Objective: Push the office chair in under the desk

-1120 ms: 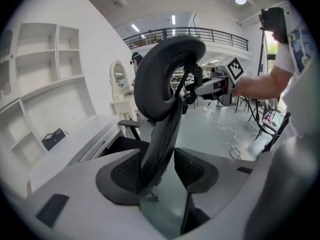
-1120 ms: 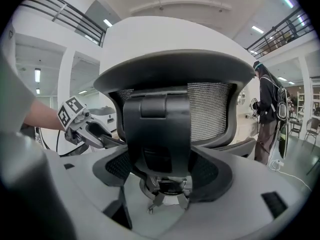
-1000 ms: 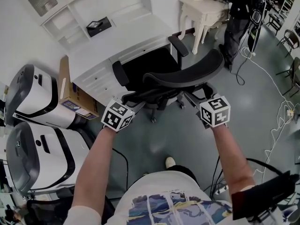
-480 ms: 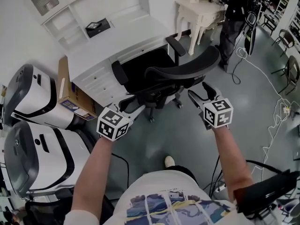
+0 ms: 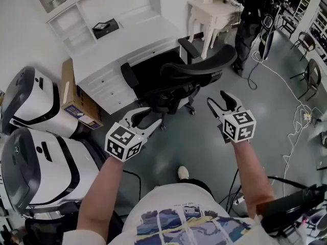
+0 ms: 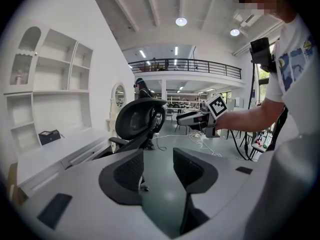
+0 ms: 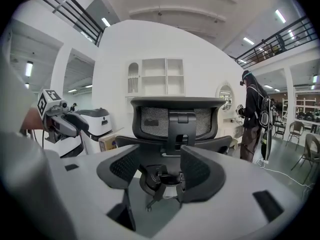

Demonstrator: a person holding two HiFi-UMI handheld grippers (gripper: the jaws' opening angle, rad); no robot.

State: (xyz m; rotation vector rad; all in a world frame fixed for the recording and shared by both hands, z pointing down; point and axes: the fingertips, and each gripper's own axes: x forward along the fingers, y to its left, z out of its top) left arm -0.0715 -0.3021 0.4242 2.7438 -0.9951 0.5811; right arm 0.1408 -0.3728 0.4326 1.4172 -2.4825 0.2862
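Standing at the upper middle of the head view, the office chair [image 5: 200,68] has its seat in the dark opening under the white desk [image 5: 127,34], with the curved backrest towards the person. How deep the seat sits seems partial at best, since the backrest hides it. One armrest shows on each side of the opening.

Below the chair, both tools hang over bare grey floor, apart from the chair. The left gripper [image 5: 146,119] is at lower centre-left; its own view shows the jaws spread with only floor between them [image 6: 158,156], and the chair [image 6: 137,119] beyond, at centre-left. The right gripper [image 5: 218,100] is at centre-right, aimed at the back of the chair [image 7: 175,119]. Its jaws have just been closing but stand apart, with nothing gripped [image 7: 161,165].

A small black box [image 5: 104,28] lies on the desk top. Two large white machines [image 5: 36,106] fill the left edge of the head view, with a cardboard box [image 5: 71,98] between them and the desk. A white side table [image 5: 214,9] and a standing person [image 5: 251,19] are at the upper right, and cables [image 5: 286,86] trail across the floor on the right.
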